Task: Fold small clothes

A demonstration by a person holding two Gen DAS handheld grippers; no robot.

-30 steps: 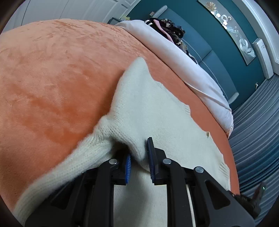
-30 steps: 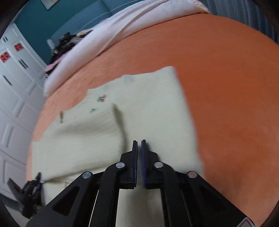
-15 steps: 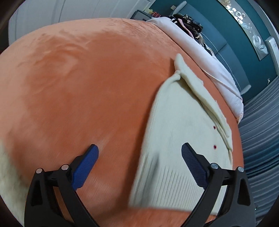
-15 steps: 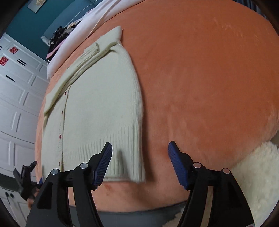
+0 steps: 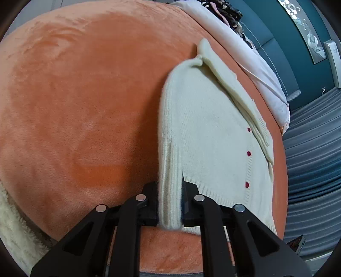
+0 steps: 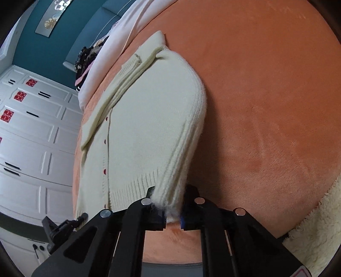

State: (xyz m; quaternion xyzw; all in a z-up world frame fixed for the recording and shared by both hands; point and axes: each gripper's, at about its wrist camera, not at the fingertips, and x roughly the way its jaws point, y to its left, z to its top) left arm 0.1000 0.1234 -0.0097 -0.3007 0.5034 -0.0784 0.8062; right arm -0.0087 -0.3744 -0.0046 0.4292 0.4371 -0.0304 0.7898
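A cream knit cardigan (image 5: 213,132) lies front up on an orange plush blanket (image 5: 85,106), filling the centre and right of the left wrist frame, its row of small red buttons (image 5: 248,153) running down the right side. A folded sleeve (image 5: 238,89) lies along the upper right edge of the garment. The left gripper (image 5: 169,196) sits at the bottom centre of that frame, its jaws drawn in on the ribbed hem corner at the cardigan's left edge, so the knit is bunched between them.

In the right wrist view the cardigan (image 6: 145,127) spreads from the frame's centre toward the upper left, on the blanket (image 6: 266,106). The right gripper (image 6: 172,209) at the bottom centre is closed on the other ribbed hem corner, with the thick knit squeezed between its blue-padded fingers. The left gripper (image 6: 64,225) shows small at the lower left of this frame, by the far hem corner.

A pale pink quilt (image 5: 245,55) borders the blanket toward the top right of the left wrist frame, with dark clothes (image 5: 226,10) heaped on it. White panelled wardrobe doors (image 6: 32,138) fill the left of the right wrist frame. A fleecy cream throw (image 6: 315,234) sits at its lower right.
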